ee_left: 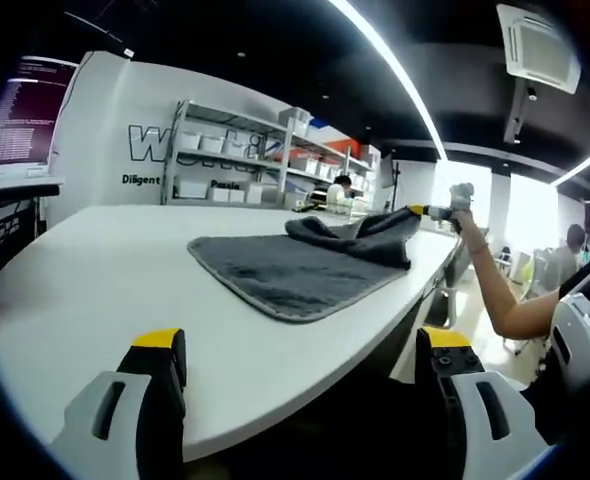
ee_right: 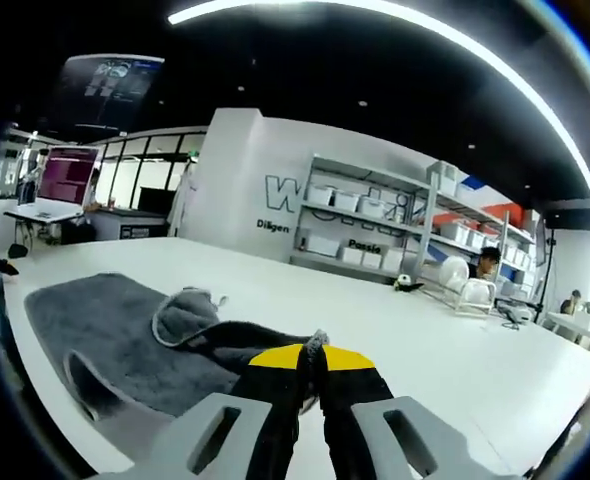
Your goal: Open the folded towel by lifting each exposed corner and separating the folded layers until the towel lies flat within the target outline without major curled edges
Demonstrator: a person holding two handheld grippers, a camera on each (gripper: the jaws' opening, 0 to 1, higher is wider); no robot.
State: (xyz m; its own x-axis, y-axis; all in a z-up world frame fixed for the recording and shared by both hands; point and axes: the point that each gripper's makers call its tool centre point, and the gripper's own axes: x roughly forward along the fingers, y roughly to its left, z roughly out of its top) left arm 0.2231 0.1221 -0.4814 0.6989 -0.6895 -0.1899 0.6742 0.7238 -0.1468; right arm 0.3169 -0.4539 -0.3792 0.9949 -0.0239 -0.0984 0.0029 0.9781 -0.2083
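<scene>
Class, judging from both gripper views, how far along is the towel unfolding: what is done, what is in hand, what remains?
Done: much of the grey towel already lies spread on the white table. In hand: the right gripper is shut on a towel corner, pulling it outward; the left gripper hangs open short of the table. Left: a folded layer is bunched up and needs flattening. No target outline is discernible.
</scene>
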